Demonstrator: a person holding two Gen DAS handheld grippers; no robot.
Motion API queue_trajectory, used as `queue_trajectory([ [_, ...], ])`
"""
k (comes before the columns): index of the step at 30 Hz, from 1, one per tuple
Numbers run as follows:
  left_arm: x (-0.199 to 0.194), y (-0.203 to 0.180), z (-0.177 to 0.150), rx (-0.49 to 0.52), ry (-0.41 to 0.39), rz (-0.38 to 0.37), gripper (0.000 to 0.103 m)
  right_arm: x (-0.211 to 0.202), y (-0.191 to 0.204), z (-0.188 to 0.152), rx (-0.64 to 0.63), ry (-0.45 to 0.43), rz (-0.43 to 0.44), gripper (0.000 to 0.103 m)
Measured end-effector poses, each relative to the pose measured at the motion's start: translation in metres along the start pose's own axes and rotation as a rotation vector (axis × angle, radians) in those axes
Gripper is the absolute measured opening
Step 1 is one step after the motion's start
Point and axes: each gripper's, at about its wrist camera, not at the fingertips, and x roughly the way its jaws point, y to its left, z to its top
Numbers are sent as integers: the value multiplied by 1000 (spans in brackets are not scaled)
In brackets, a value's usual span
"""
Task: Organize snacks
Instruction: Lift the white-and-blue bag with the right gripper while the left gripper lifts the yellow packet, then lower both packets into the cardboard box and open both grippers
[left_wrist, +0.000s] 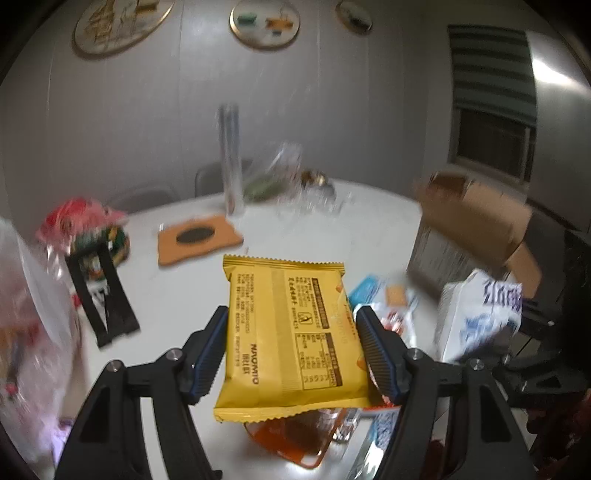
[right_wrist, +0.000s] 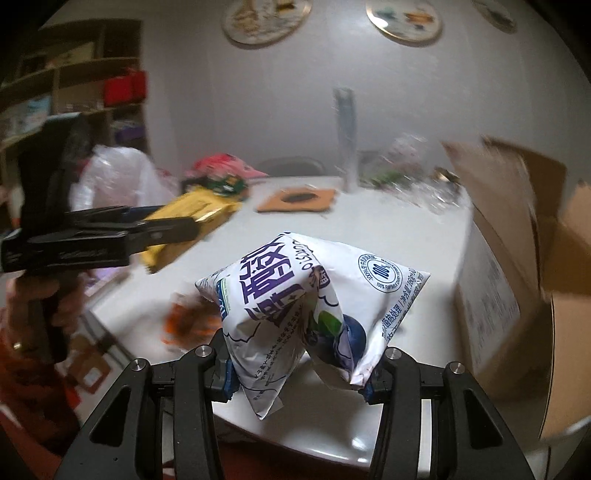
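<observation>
My left gripper (left_wrist: 291, 350) is shut on a yellow snack packet (left_wrist: 288, 332), held above the white table (left_wrist: 184, 295) with its printed back facing up. In the right wrist view the same yellow packet (right_wrist: 192, 218) shows at the left in the left gripper (right_wrist: 177, 229), which a hand holds. My right gripper (right_wrist: 299, 373) is shut on a crumpled white milk pouch (right_wrist: 314, 306) with purple lettering and a blueberry picture. That white pouch (left_wrist: 476, 317) also appears at the right edge of the left wrist view. An open cardboard box (right_wrist: 517, 266) stands on the right.
On the table lie an orange wrapper (left_wrist: 295, 439), blue-and-white snack packs (left_wrist: 384, 299), an orange coaster (left_wrist: 199, 240), a black stand (left_wrist: 103, 295), a red-and-green bag (left_wrist: 85, 225) and a tall clear tube (left_wrist: 231, 158). A clear plastic bag (left_wrist: 33, 332) sits at the left.
</observation>
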Motion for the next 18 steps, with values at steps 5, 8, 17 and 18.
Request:
queue_trajectory([
  [5,-29,-13,46,77,-77,-66,66,-21,10,36,-83,-38,88,44],
  [8,-37,-32,78,132,-105,-122,66,-37,7,57,-104,-58,110,44],
  [17,-13,-123,153,278,-90,-326,66,-91,-53,96,-46,-101,42,44],
  [18,-7,-135,158,289,-75,-347,66,-96,-65,97,-29,-103,9,44],
])
